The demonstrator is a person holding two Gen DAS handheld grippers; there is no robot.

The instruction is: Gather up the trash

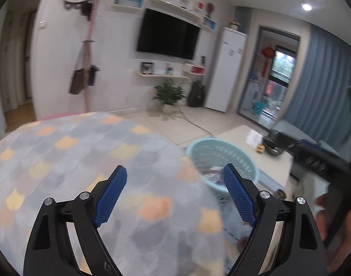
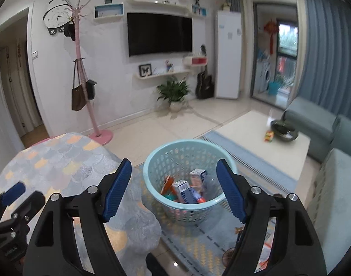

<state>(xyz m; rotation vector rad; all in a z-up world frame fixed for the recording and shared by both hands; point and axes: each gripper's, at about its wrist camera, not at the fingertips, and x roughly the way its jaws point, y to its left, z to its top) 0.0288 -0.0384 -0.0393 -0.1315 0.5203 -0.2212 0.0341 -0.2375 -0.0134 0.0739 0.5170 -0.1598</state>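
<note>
A light blue perforated basket (image 2: pixel 187 172) stands on the floor rug and holds several cartons and wrappers (image 2: pixel 184 188). My right gripper (image 2: pixel 173 188) is open and empty, held above and just in front of the basket. My left gripper (image 1: pixel 175 193) is open and empty over a table with a scale-pattern cloth (image 1: pixel 83 161). The basket shows in the left wrist view (image 1: pixel 221 158) past the table's right edge, with trash in it. The left gripper's fingertip (image 2: pixel 13 193) shows at the far left of the right wrist view. No trash shows on the cloth.
A white coffee table (image 2: pixel 256 138) with a dark bowl (image 2: pixel 285 130) and a small colourful cube (image 2: pixel 269 136) stands to the right. A teal sofa (image 2: pixel 336 161) lies beyond. A pink coat stand (image 2: pixel 92 105) and a potted plant (image 2: pixel 174 92) stand by the far wall.
</note>
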